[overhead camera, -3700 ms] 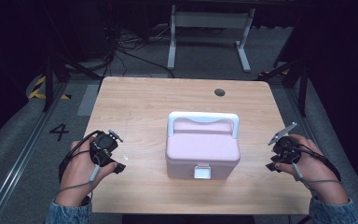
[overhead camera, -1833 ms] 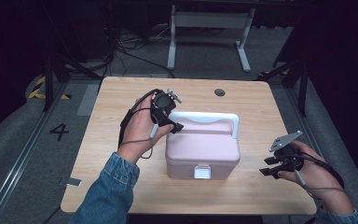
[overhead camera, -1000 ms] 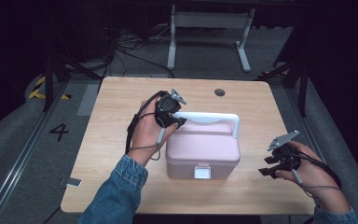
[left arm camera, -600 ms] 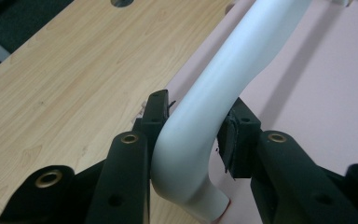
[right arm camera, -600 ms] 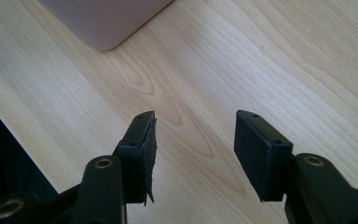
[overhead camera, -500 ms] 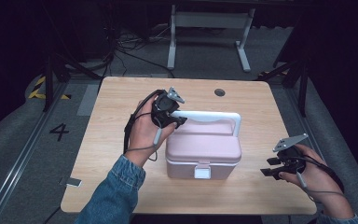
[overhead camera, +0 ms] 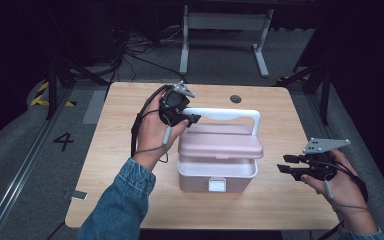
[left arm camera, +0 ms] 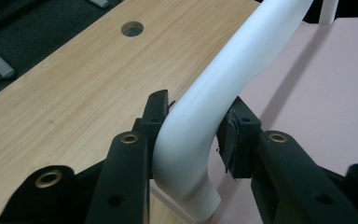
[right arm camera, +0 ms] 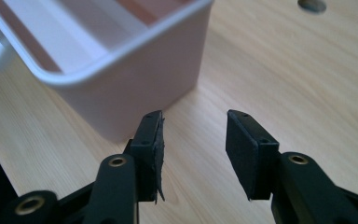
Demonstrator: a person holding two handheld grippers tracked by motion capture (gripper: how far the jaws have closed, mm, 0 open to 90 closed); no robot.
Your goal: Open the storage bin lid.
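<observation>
A: Start at the near edge. What is closest?

B: The person's right hand, at the near right of the wooden table (overhead camera: 130,165). It holds the right gripper (overhead camera: 286,165), which points left toward the pink box (overhead camera: 215,172). In the right gripper view its two black jaws stand apart with bare tabletop between them; they have just been closing a little, and nothing is between the pads. The left pad (right arm camera: 151,140) lies near the box's corner, apart from it.

A: And the box itself?

B: It sits at the middle of the table, a white latch (overhead camera: 217,185) on its near face. Its pink lid (overhead camera: 222,142) is lifted clear of the base at the near side, so a gap shows under it. The right gripper view looks in over the white rim to the inside.

A: Farther back?

B: The white handle (overhead camera: 230,114) arches over the far side of the lid. The left gripper (overhead camera: 187,119), held in the left hand with a denim sleeve (overhead camera: 115,205) behind it, is clamped on the handle's left bend. In the left gripper view both pads press the white bar from either side.

A: Beyond that?

B: A round hole (overhead camera: 236,99) near the table's far edge, then a white metal frame (overhead camera: 225,22) on the dark floor.
</observation>
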